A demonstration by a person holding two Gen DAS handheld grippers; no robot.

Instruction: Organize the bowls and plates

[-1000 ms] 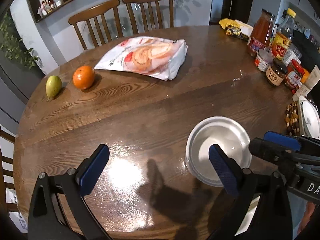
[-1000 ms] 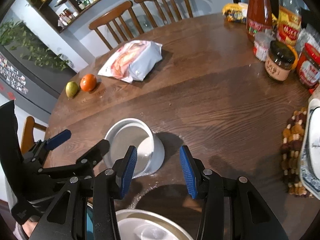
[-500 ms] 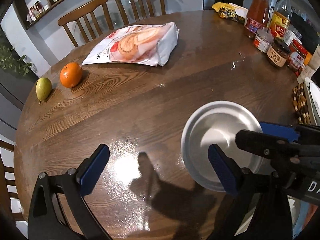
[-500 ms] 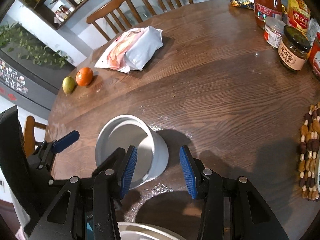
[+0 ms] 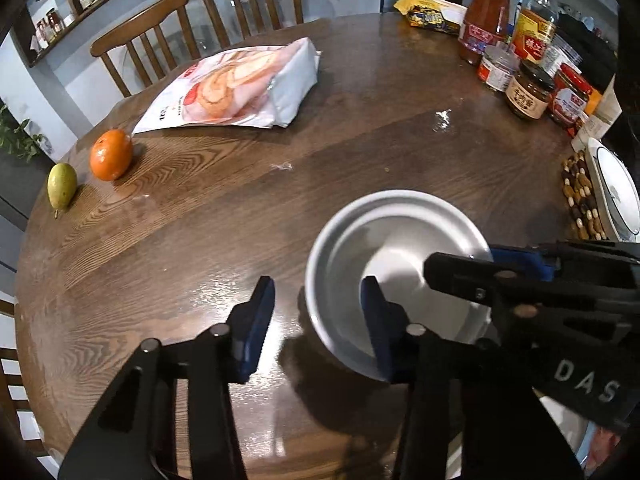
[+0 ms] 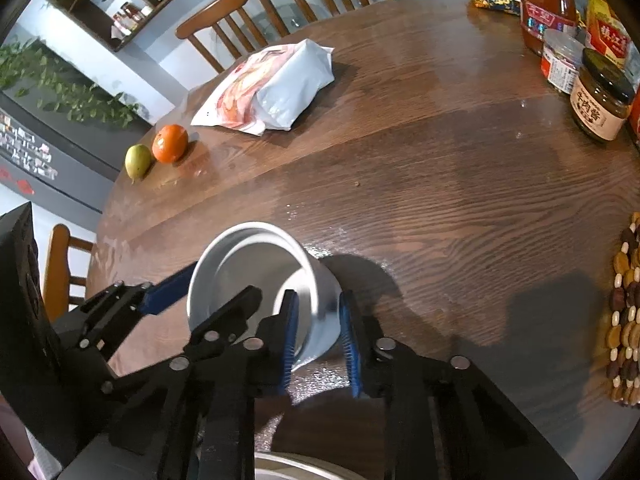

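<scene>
Now white bowl (image 5: 394,280) on wooden table (image 5: 360,128); left gripper (image 5: 316,320) and right gripper (image 6: 318,332) jaws just closing, each straddling bowl wall, contact unclear.

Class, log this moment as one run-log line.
left gripper: closing astride white bowl rim | right gripper: closing astride opposite wall | bowl on table
</scene>
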